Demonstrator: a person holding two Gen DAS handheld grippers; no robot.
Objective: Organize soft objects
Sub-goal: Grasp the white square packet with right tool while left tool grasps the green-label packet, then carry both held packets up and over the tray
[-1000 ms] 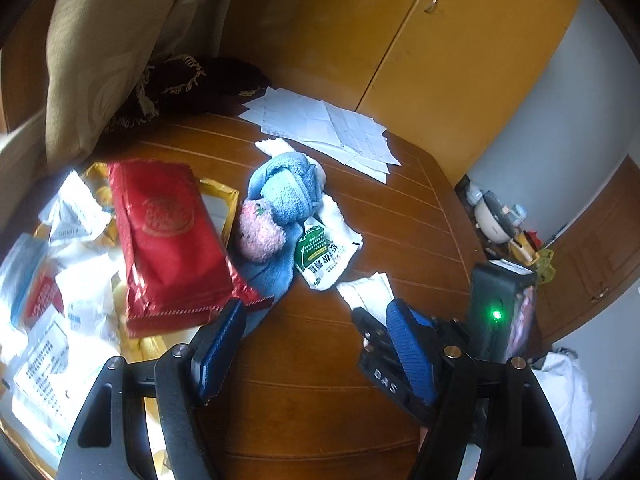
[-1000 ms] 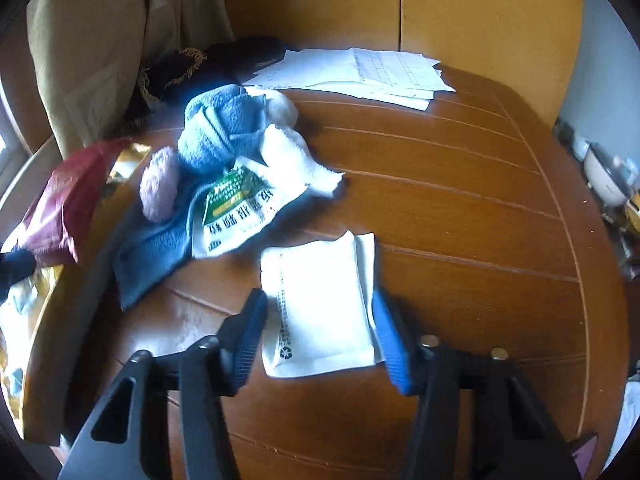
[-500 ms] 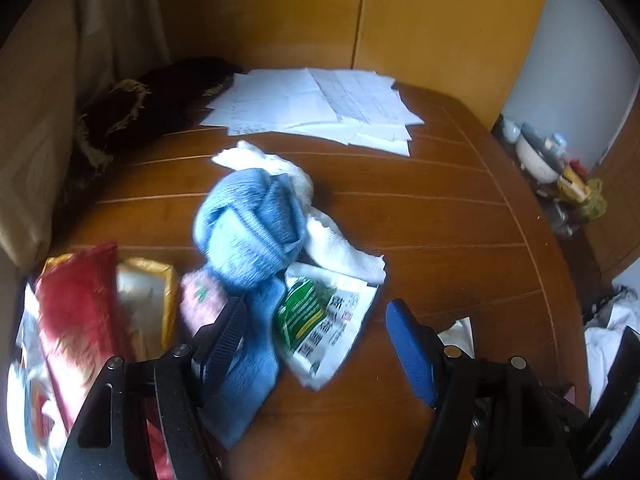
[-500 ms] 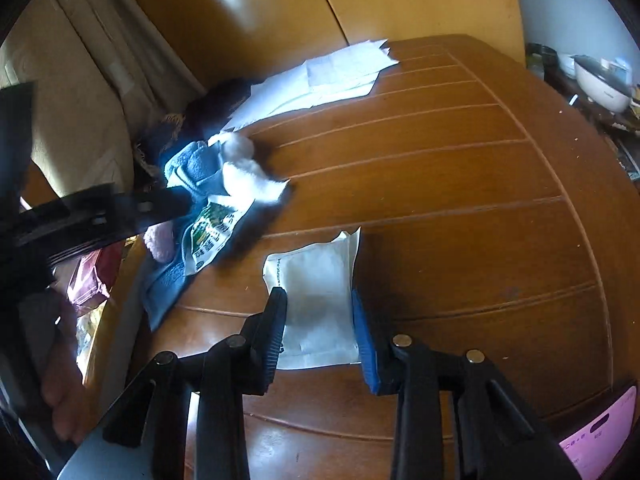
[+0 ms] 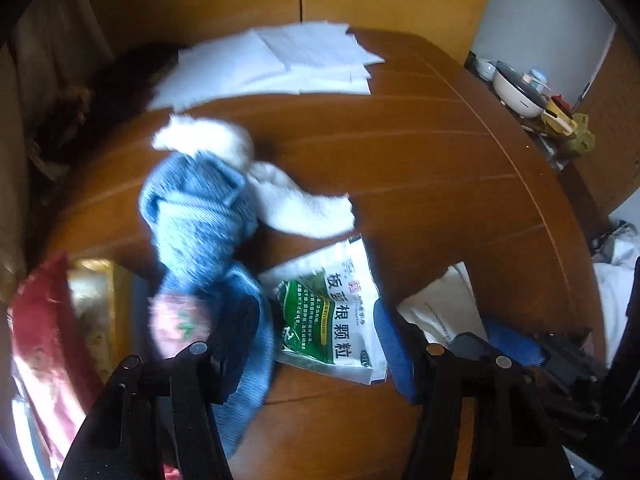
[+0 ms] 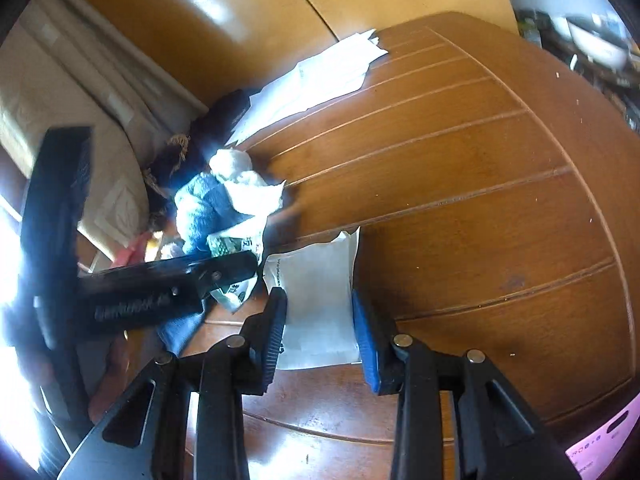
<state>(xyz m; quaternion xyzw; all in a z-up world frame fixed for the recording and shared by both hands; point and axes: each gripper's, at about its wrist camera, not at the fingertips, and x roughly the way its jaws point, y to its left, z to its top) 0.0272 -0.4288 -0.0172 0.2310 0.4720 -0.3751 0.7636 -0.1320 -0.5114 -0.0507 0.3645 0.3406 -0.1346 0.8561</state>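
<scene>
Left gripper (image 5: 308, 344): fingers wide apart, nothing held. The green sachet (image 5: 332, 316) lies flat between them; the pink ball (image 5: 176, 326) and blue cloth (image 5: 200, 216) sit at and just beyond the left finger, with the white cloth (image 5: 288, 196) further ahead.

Right gripper (image 6: 320, 332): fingers partly open, straddling the white packet (image 6: 316, 296) on the counter (image 6: 480, 200). Cannot tell whether the pads touch it; not gripped as far as I can see.

Judgement: both tools are lining up a pick, and the soft pile ahead is still unsorted.

Technique notes:
- Flat packets give little to bite. Tilt the fingers, catch one edge, then close.
- Left: keep the blue cloth clear of the left finger before closing, or it drags along.
- The grippers are close together; move one at a time.
</scene>
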